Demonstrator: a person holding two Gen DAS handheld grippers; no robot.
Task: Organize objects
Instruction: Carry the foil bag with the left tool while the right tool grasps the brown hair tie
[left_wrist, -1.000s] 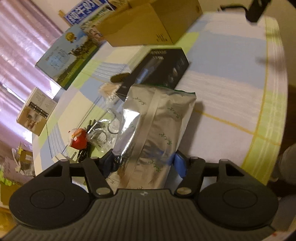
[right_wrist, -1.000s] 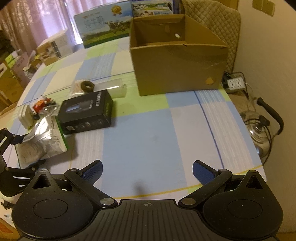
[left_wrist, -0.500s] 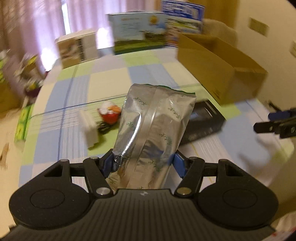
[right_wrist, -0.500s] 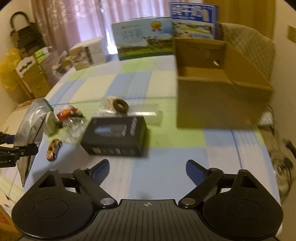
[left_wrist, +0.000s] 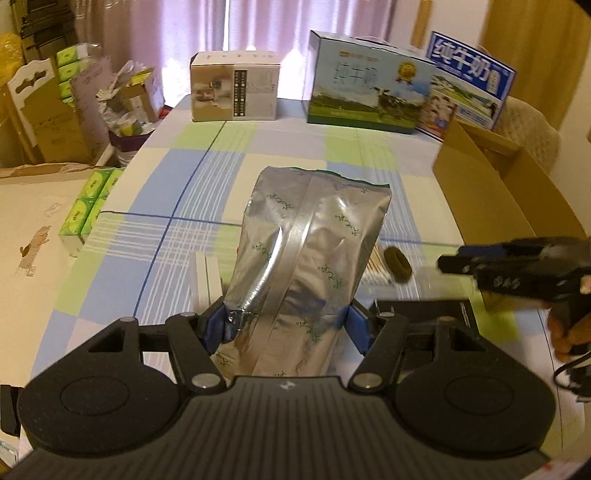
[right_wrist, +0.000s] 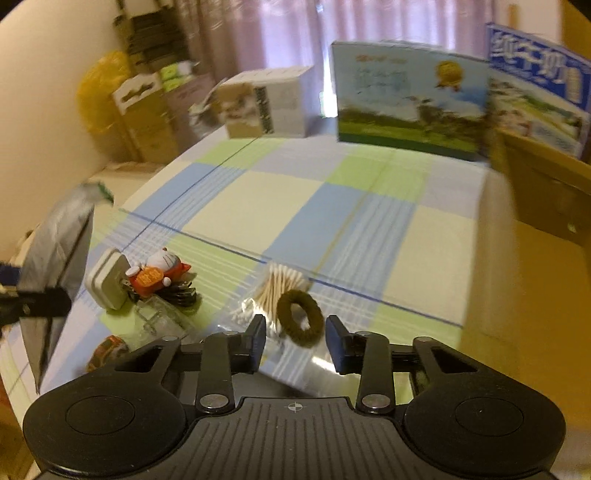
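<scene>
A silver foil bag (left_wrist: 306, 266) stands upright between my left gripper's (left_wrist: 286, 325) blue pads, lifted off the checked tablecloth (left_wrist: 177, 206); it shows at the left of the right wrist view too (right_wrist: 55, 258). My right gripper (right_wrist: 295, 338) hangs low over the table, held by a hand, jaws narrowed but open with nothing clamped. Just past its fingertips lie a brown hair tie (right_wrist: 300, 318) and a bundle of cotton swabs (right_wrist: 273, 288). An open cardboard box (left_wrist: 498, 192) stands at the right. The right gripper (left_wrist: 517, 266) appears blurred in the left wrist view.
A white charger (right_wrist: 109, 284), a red toy (right_wrist: 155, 275), a small toy car (right_wrist: 107, 350) and a clear plastic case (right_wrist: 159, 314) cluster left of the swabs. A black box (left_wrist: 424, 314) lies under the right gripper. Milk cartons (left_wrist: 369, 85) and a white box (left_wrist: 234, 88) line the far edge.
The left gripper has lifted and swung the foil bag upright to face the window. The right gripper has moved down and left to the hair tie, and its jaws have narrowed.
</scene>
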